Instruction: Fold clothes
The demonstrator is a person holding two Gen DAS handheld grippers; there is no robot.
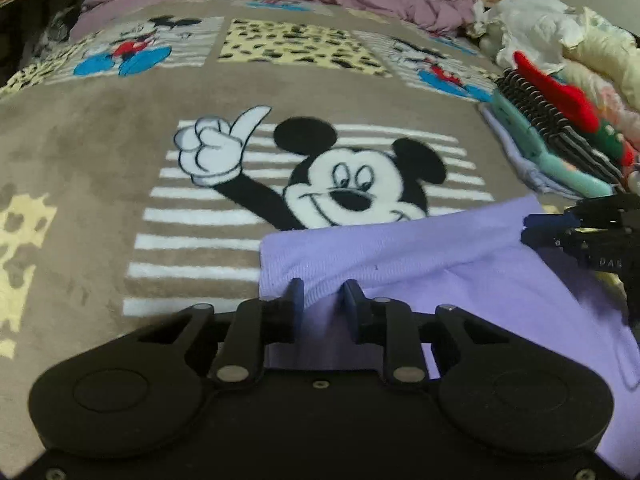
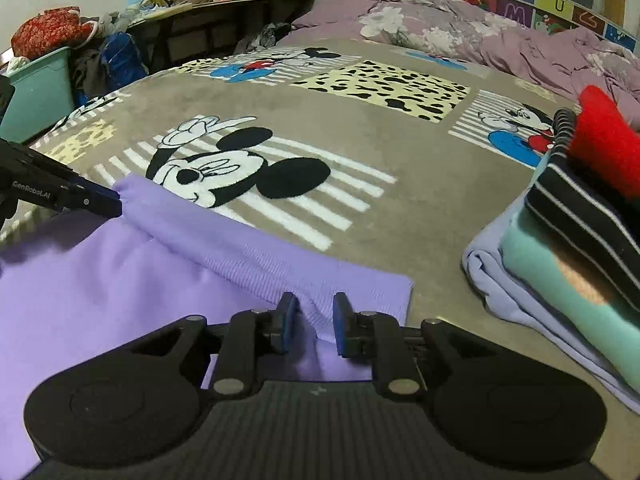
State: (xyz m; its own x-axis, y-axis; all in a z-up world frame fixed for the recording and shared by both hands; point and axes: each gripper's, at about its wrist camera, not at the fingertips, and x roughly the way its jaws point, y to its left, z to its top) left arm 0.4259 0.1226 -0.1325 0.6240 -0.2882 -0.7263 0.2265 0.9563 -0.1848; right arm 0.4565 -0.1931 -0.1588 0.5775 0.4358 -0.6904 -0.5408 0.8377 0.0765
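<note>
A lilac garment point(image 1: 420, 256) lies on the Mickey Mouse blanket point(image 1: 120, 160), its ribbed hem toward the middle of the bed. My left gripper point(image 1: 322, 300) is shut on the hem near its left corner. My right gripper point(image 2: 314, 320) is shut on the same garment point(image 2: 120, 264) at the hem near its right corner. Each gripper shows in the other's view: the right gripper point(image 1: 532, 230) at the garment's far corner, the left gripper point(image 2: 114, 202) likewise. The cloth between the jaws is bunched into a ridge.
A stack of folded clothes point(image 2: 580, 216) with a red item on top sits at the right of the bed; it also shows in the left wrist view point(image 1: 560, 128). A rumpled pink duvet point(image 2: 480, 36) lies at the back. A teal bin point(image 2: 36, 92) and cluttered desk stand left.
</note>
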